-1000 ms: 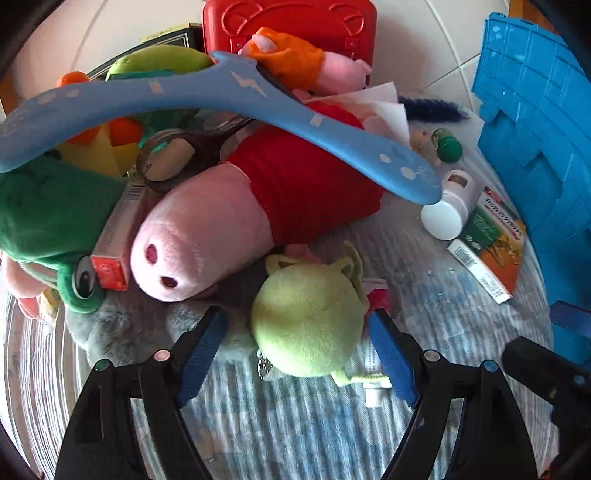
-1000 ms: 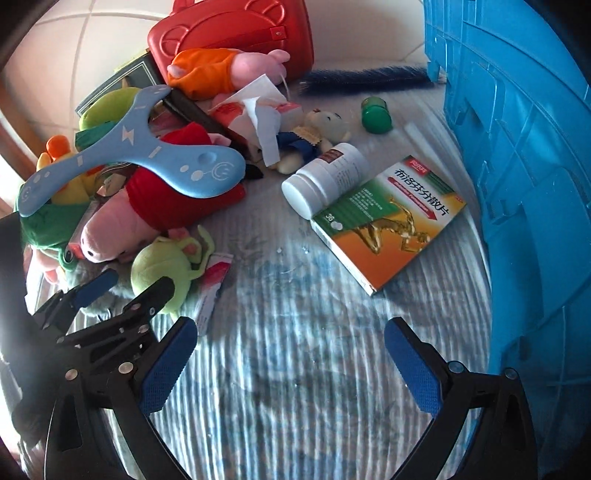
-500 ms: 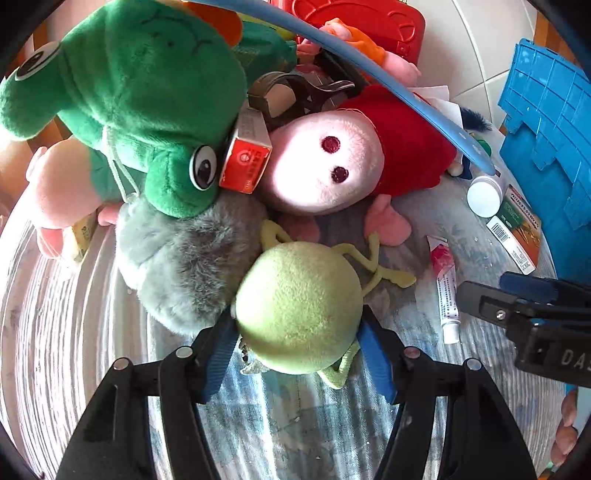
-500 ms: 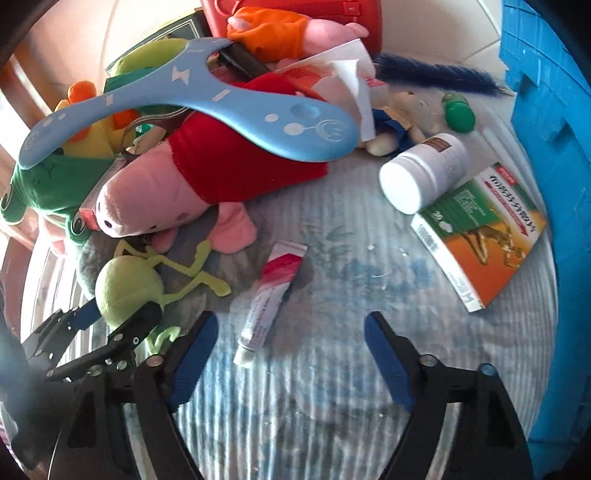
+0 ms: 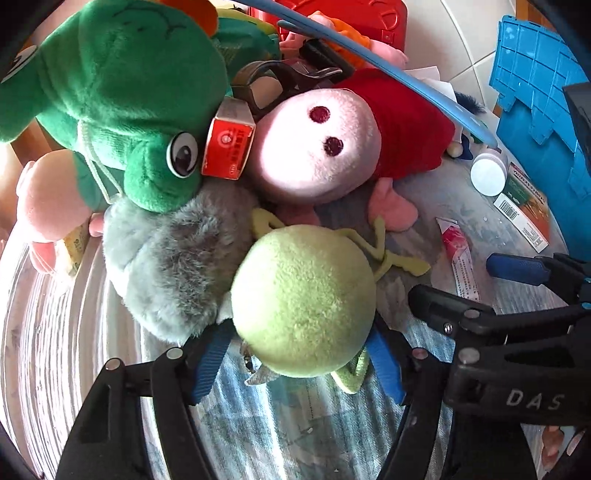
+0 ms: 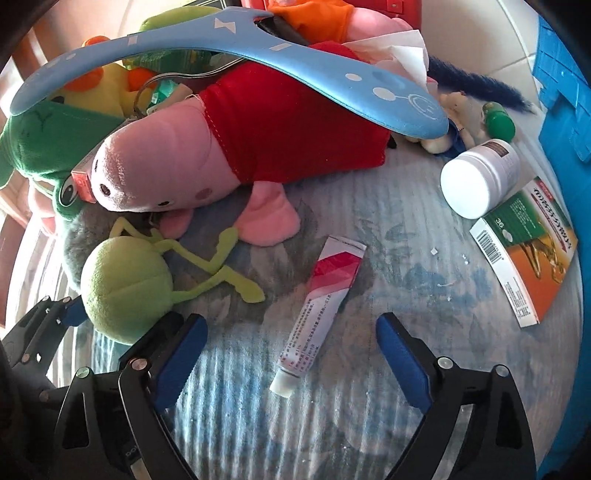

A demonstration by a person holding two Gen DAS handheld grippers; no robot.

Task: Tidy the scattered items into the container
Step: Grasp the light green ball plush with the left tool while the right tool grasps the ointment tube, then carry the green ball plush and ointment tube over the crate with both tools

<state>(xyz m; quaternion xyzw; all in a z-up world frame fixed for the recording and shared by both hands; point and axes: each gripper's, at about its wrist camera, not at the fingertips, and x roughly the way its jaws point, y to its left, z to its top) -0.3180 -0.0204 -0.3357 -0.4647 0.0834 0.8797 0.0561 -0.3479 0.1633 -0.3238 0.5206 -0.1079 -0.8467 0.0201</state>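
Observation:
A round light-green plush ball (image 5: pixel 303 302) with thin limbs lies on the striped cloth at the front of a toy pile. My left gripper (image 5: pixel 299 347) has a blue pad against each side of it, and its jaws are opening slightly. In the right wrist view the ball (image 6: pixel 125 284) sits at the lower left. A pink-and-white tube (image 6: pixel 325 295) lies between the fingers of my right gripper (image 6: pixel 290 321), untouched, as those jaws open. The blue crate (image 5: pixel 535 92) stands at the right edge.
The pile holds a pink pig plush in red (image 6: pixel 236 147), a green frog plush (image 5: pixel 122 96), a grey furry toy (image 5: pixel 177 266), a blue boomerang (image 6: pixel 229 48) and a red case (image 5: pixel 343 14). A white bottle (image 6: pixel 476 177) and a green-orange box (image 6: pixel 528 243) lie by the crate.
My left gripper came in over the green ball and closed around it. My right gripper swung left from the box to straddle the tube, narrowing, then widening a little.

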